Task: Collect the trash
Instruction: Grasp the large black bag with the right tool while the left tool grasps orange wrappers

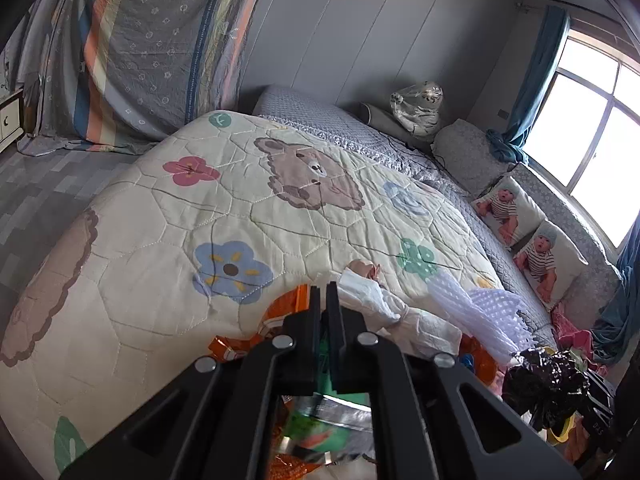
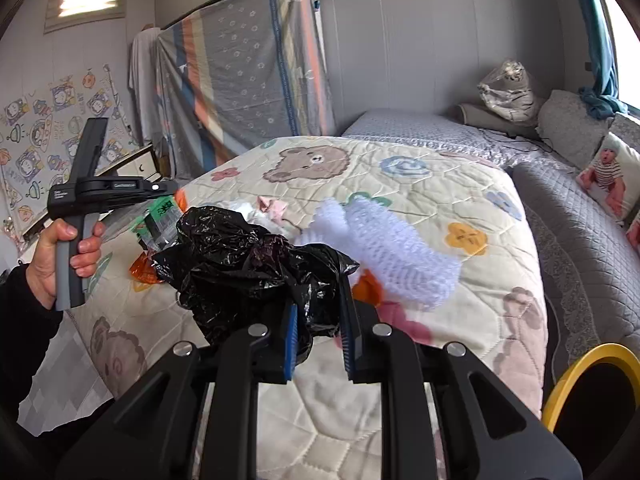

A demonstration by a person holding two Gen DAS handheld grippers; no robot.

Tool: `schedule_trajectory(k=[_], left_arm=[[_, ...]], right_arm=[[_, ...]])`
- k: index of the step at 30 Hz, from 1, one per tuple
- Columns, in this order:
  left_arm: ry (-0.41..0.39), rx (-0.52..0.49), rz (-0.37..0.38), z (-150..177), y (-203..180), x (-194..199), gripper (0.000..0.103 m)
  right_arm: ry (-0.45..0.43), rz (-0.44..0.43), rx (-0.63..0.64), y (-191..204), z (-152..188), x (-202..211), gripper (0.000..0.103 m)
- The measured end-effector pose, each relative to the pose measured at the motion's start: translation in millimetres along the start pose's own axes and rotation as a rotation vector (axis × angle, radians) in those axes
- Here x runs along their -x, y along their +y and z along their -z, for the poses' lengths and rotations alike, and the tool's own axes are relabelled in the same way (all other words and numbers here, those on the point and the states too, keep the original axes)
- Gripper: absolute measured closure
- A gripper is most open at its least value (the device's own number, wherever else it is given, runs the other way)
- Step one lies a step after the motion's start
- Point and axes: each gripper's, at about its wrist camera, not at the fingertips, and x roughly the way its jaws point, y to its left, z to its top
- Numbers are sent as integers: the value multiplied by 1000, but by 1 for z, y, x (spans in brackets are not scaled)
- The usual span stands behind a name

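bed (image 2: 440, 360), quilt (image 1: 140, 240) (bear print), wrappers (image 1: 420, 328)

- Quilt (image 2: 420, 200): cream, hexagon stitching, printed with brown bears and pink, blue, green and orange flowers.
- Crumpled bag (image 2: 248, 264): glossy black.
- Foam net (image 2: 400, 252): white mesh.
- Wrapper (image 1: 316, 424): green and silver, possibly with orange print; it is blurred.
- Foil scrap (image 1: 280, 312): orange.
- Hanging sheet (image 2: 248, 72): grey with small flowers and orange, blue and cream stripes.
- Bin rim (image 2: 576, 376): yellow.
- Curtain (image 1: 536, 76): teal.

Both grippers' (image 1: 323, 296) (image 2: 320, 320) jaws clamped
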Motion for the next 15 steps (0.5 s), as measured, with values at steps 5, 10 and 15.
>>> schedule_trajectory(k=[5, 10, 15], left_arm=[[-26, -8, 9, -5, -3, 12, 100], [-25, -40, 9, -5, -12, 16, 100], [1, -78, -25, 0, -18, 11, 100]], right_arm=[[-7, 32, -17, -10, 0, 6, 86], [-2, 37, -28, -14, 4, 7, 86], [9, 29, -24, -13, 6, 5, 86]])
